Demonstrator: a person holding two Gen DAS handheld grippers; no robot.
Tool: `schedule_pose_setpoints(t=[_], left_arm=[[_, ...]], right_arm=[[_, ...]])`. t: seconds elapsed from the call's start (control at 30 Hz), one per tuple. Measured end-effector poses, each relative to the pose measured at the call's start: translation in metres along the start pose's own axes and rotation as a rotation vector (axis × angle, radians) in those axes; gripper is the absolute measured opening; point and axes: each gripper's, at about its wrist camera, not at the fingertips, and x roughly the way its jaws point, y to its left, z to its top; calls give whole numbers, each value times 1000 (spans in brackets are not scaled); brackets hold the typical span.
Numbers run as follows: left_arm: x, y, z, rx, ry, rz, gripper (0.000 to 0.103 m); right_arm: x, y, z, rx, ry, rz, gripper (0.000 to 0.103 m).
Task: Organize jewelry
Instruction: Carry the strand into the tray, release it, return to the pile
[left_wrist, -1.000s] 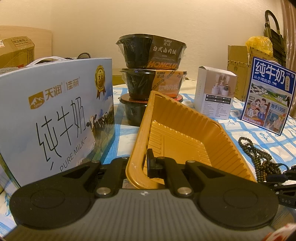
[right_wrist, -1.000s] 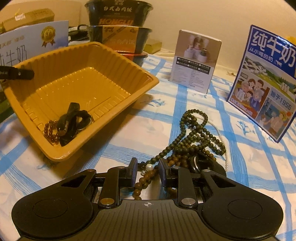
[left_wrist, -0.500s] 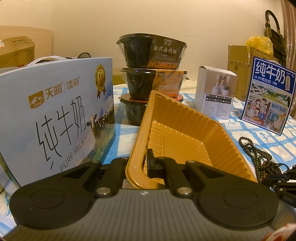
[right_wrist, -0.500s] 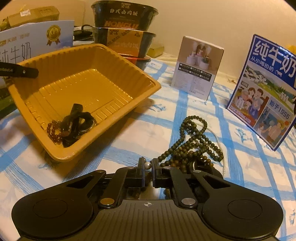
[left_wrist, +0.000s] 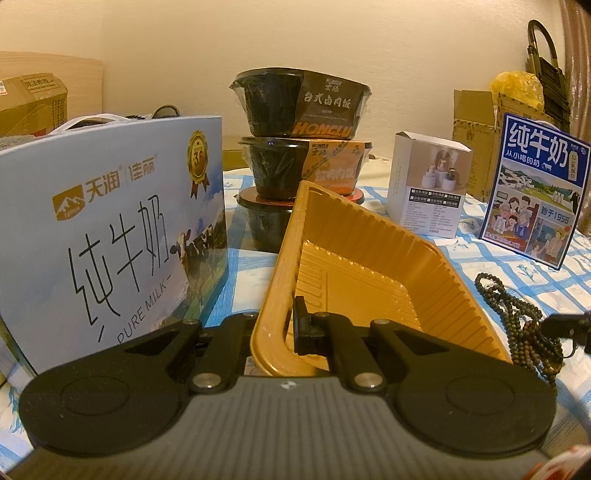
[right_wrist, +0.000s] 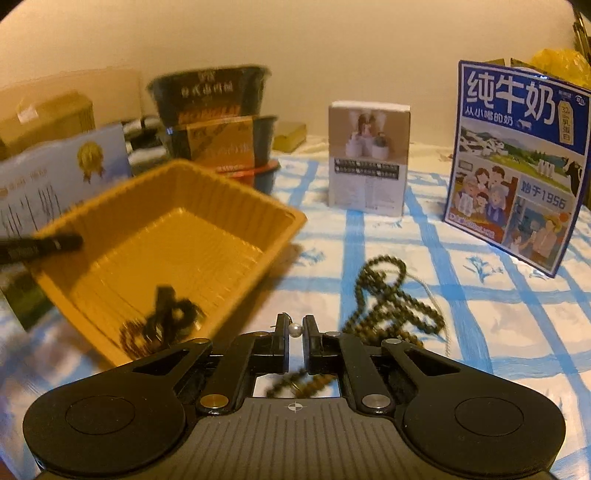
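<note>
My left gripper (left_wrist: 275, 326) is shut on the near rim of the orange plastic tray (left_wrist: 354, 273) and holds it tilted. The tray (right_wrist: 173, 236) holds a dark bracelet and a black clip (right_wrist: 166, 317). My right gripper (right_wrist: 294, 329) is shut on a small white pearl piece (right_wrist: 294, 329), lifted above the tablecloth. A dark green bead necklace (right_wrist: 388, 295) lies on the cloth to the right of the tray, with part of it under my right gripper. The necklace also shows in the left wrist view (left_wrist: 517, 317).
A large milk carton (left_wrist: 107, 229) stands left of the tray. Stacked black food bowls (left_wrist: 299, 147) stand behind it. A small white box (right_wrist: 367, 158) and a blue milk carton (right_wrist: 517, 162) stand at the back right on the blue-checked cloth (right_wrist: 480, 314).
My right gripper closed on the white pearl piece among the beads and lifted it up off the cloth. The left gripper and the tray have stayed put.
</note>
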Motion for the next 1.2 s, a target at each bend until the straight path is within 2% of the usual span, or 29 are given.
schedule_pose_setpoints(t=[0.27, 0.43, 0.67, 0.77, 0.8, 0.83, 0.9, 1.1, 1.2], left_arm=[[0, -1, 0, 0, 0, -1, 6], [0, -1, 2, -3, 1, -3, 6], [1, 0, 0, -9, 7, -3, 6], [1, 1, 0, -10, 9, -4, 6], [2, 1, 0, -11, 9, -4, 6], [2, 1, 0, -11, 9, -4, 6], [2, 2, 0, -12, 9, -4, 6], [2, 2, 0, -13, 9, -4, 6], [2, 2, -1, -15, 9, -4, 6]], right_arm=[[4, 35, 24, 33, -49, 150, 7], [25, 64, 25, 24, -9, 233, 7], [56, 93, 13, 10, 52, 272, 7], [59, 97, 11, 4, 47, 271, 10], [57, 98, 11, -3, 38, 267, 21], [52, 97, 11, -6, 20, 268, 37], [41, 92, 11, 0, -14, 266, 45], [-1, 56, -1, 39, -52, 183, 45], [-17, 32, -17, 51, -40, 55, 45]])
